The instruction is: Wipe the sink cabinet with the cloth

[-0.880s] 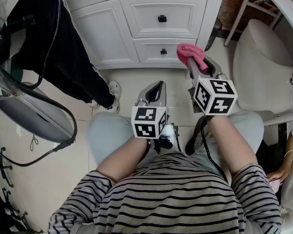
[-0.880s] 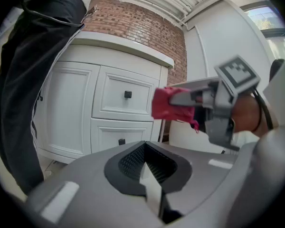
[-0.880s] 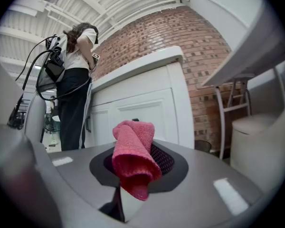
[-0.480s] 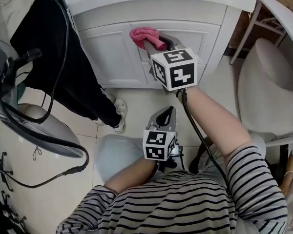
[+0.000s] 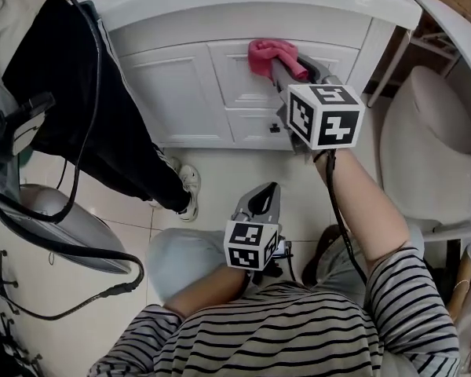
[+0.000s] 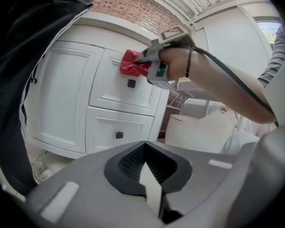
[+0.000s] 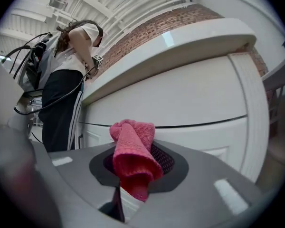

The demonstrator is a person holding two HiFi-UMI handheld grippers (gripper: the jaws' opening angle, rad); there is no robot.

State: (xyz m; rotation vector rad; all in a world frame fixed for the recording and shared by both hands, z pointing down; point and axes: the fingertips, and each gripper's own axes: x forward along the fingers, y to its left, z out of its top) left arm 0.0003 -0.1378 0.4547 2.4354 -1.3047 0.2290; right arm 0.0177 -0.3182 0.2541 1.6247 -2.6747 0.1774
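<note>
Right gripper (image 5: 285, 63) is raised to the cabinet (image 5: 177, 85), its jaws pinched on a pink cloth (image 5: 268, 54) that bunches out past the tips. The cloth lies against the cabinet's upper drawer (image 5: 235, 83), near its top edge and just above the dark knob (image 6: 131, 83); from the left gripper view it looks to be touching the drawer front. Left gripper (image 5: 261, 199) is held low, well in front of the cabinet's base and close to the holder's lap, its jaws pressed together with nothing between them, pointing toward the lower drawer (image 6: 102, 126). To the cabinet's left a person in black trousers (image 5: 102, 108) stands close, with a white shoe (image 5: 188, 188) on the tile by the cabinet's foot. To the cabinet's right is a white toilet (image 5: 432, 132).
</note>
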